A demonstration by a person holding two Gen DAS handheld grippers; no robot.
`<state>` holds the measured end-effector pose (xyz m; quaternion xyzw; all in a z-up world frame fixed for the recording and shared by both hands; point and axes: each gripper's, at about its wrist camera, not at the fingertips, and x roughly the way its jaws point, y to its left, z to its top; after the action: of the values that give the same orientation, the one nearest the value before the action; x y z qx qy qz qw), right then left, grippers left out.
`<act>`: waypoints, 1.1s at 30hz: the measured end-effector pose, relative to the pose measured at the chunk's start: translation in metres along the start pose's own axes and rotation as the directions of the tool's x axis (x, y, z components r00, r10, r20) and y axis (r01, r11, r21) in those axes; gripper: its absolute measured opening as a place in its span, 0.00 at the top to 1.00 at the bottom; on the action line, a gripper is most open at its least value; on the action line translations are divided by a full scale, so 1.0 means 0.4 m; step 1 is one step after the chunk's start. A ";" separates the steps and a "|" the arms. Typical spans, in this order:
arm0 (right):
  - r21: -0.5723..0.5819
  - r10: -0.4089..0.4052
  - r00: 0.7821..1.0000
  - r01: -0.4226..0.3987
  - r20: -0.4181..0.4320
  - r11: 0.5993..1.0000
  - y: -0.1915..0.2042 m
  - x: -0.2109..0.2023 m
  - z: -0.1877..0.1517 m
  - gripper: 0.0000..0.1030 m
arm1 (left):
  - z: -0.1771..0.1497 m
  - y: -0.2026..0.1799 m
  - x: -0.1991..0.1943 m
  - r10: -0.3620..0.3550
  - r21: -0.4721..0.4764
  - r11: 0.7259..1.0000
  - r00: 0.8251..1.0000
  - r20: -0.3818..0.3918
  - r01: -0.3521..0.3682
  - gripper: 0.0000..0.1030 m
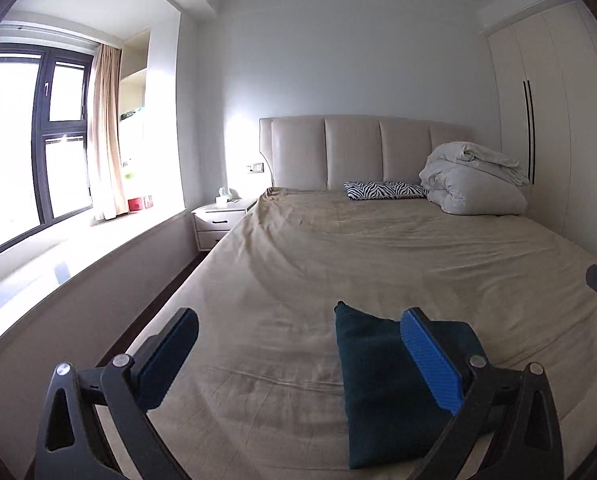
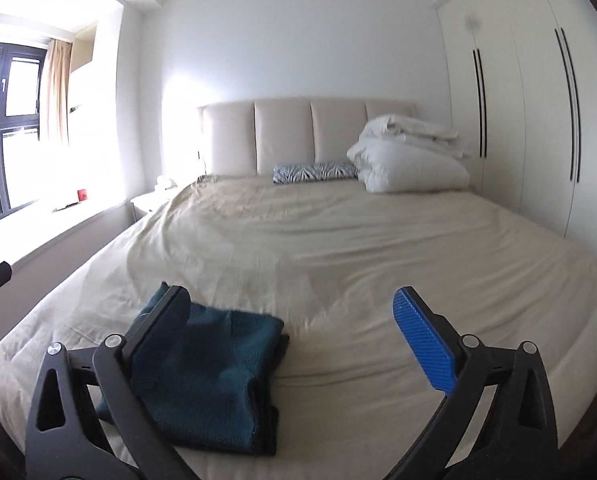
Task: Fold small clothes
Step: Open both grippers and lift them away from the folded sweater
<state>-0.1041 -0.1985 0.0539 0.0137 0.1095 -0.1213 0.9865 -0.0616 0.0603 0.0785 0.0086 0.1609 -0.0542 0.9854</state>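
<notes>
Plainly the bed (image 2: 338, 240) fills both views, its beige sheet lightly wrinkled, with a heaped white duvet (image 2: 410, 160) and a zebra-print pillow (image 2: 314, 172) up by the headboard. Near the foot lies the dark teal garment (image 2: 218, 364), already folded into a thick rectangular packet resting flat on the sheet. It looks soft, fleecy and light, likely to sag or fall open if lifted by one corner; taking it at the folded edge through all layers seems safest. Its long axis appears to run from the foot toward the headboard, one corner poking up-bed. The left tongs (image 1: 298, 356) are spread wide and hold nothing, above the sheet just beside the packet. The right tongs (image 2: 294, 336) are likewise spread and empty.
</notes>
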 end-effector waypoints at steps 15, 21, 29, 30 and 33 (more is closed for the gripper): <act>0.011 0.021 0.971 -0.019 -0.236 1.000 0.102 -0.062 0.035 0.00 | -0.052 -0.053 -0.001 0.057 0.020 0.998 0.973 -0.226 -0.053 0.00; -0.015 -0.005 0.919 -0.001 -0.394 1.000 0.136 0.026 -0.062 0.00 | -0.109 -0.059 0.040 0.037 0.000 0.999 0.940 -0.340 -0.039 0.00; -0.019 -0.011 0.874 0.002 -0.486 1.000 0.140 0.088 -0.128 0.00 | -0.153 -0.080 0.074 0.019 0.005 1.000 0.914 -0.404 -0.019 0.00; -0.022 -0.012 0.868 0.002 -0.496 1.000 0.142 0.093 -0.136 0.00 | -0.157 -0.081 0.078 0.021 0.006 1.000 0.912 -0.410 -0.021 0.00; -0.031 -0.017 0.848 0.000 -0.529 1.000 0.148 0.107 -0.157 0.00 | -0.168 -0.080 0.086 0.023 0.005 1.000 0.906 -0.422 -0.023 0.00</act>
<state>-0.0627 -0.1480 -0.0167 0.0314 0.3789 -0.1156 0.9177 -0.0539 0.0271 0.0039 0.0221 0.3700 -0.0393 0.9279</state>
